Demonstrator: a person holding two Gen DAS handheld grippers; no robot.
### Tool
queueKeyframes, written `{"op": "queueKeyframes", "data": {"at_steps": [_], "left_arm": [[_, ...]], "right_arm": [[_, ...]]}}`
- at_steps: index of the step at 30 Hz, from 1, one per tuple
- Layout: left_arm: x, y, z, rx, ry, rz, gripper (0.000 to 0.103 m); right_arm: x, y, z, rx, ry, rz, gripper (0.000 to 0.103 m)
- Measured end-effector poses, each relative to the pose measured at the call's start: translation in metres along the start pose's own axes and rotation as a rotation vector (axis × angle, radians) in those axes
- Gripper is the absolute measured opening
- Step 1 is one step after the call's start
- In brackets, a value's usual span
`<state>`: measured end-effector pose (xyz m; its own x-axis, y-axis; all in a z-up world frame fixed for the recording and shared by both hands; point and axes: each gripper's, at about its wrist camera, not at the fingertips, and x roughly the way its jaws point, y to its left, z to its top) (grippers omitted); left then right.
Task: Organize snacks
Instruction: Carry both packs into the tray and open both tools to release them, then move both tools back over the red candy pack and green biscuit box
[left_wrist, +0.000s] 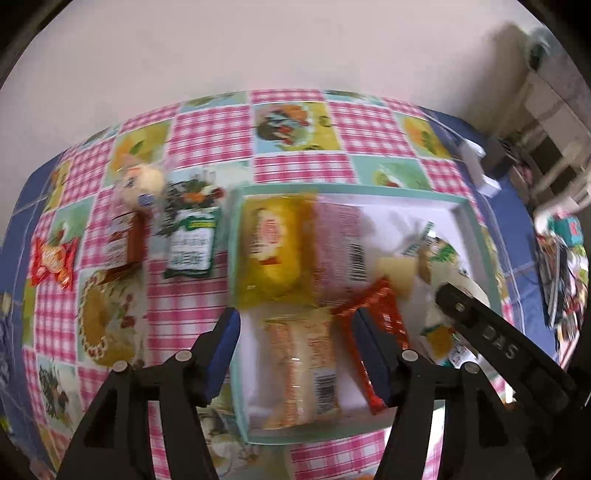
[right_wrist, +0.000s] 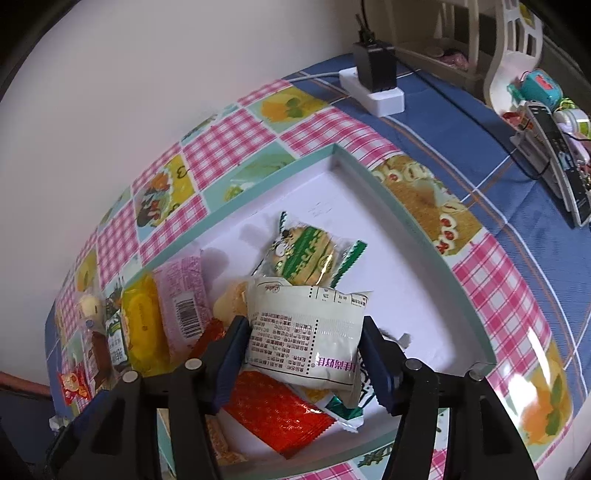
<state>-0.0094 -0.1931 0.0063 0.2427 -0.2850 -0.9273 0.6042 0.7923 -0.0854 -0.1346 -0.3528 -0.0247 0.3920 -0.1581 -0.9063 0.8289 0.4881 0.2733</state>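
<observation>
A shallow teal-rimmed tray (left_wrist: 236, 280) (right_wrist: 417, 221) holds several snack packs: a yellow pack (left_wrist: 275, 245), a pink pack (left_wrist: 340, 240), a clear orange pack (left_wrist: 299, 365), a red pack (right_wrist: 277, 413) and a green cookie pack (right_wrist: 306, 254). My left gripper (left_wrist: 295, 350) is open and empty above the clear orange pack. My right gripper (right_wrist: 304, 354) has its jaws on both sides of a white snack pack (right_wrist: 304, 332) held over the tray. The right gripper's finger shows in the left wrist view (left_wrist: 480, 325). Loose snacks lie left of the tray: a green pack (left_wrist: 192, 236), a brown pack (left_wrist: 125, 240), a red candy (left_wrist: 53, 260).
The tray sits on a pink-checked fruit-print cloth (left_wrist: 303, 162) over a blue cover (right_wrist: 480, 129). A white power strip with a black charger (right_wrist: 373, 81) lies behind it. Remotes and clutter (right_wrist: 554, 155) are at the right, a white chair (right_wrist: 513, 44) beyond. A wall is at the back.
</observation>
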Motion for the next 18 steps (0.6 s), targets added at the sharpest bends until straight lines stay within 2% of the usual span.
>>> {"op": "queueKeyframes", "data": {"at_steps": [3,8,10,11,12,16,18], "left_arm": [[0.001,0.016,0.001,-0.054,-0.002,0.039,0.073],[0.002,0.044,0.002,-0.148,-0.004,0.069,0.074],[0.0,0.056,0.002,-0.185,-0.011,0.08,0.079],[0.0,0.06,0.002,-0.194,-0.014,0.087,0.087],[-0.001,0.065,0.003,-0.205,-0.021,0.1,0.088],[-0.003,0.09,0.003,-0.258,-0.031,0.151,0.09],[-0.005,0.106,0.003,-0.293,-0.037,0.175,0.093]], "right_arm": [[0.002,0.003,-0.001,-0.01,0.008,0.009,0.065],[0.0,0.007,0.0,-0.033,-0.006,0.009,0.07],[-0.001,0.009,0.001,-0.045,-0.014,0.013,0.072],[-0.002,0.012,0.0,-0.054,-0.019,0.01,0.078],[-0.002,0.016,0.0,-0.067,-0.026,0.006,0.084],[-0.005,0.031,-0.003,-0.122,-0.04,0.011,0.084],[-0.007,0.041,-0.007,-0.152,-0.048,0.009,0.091]]}}
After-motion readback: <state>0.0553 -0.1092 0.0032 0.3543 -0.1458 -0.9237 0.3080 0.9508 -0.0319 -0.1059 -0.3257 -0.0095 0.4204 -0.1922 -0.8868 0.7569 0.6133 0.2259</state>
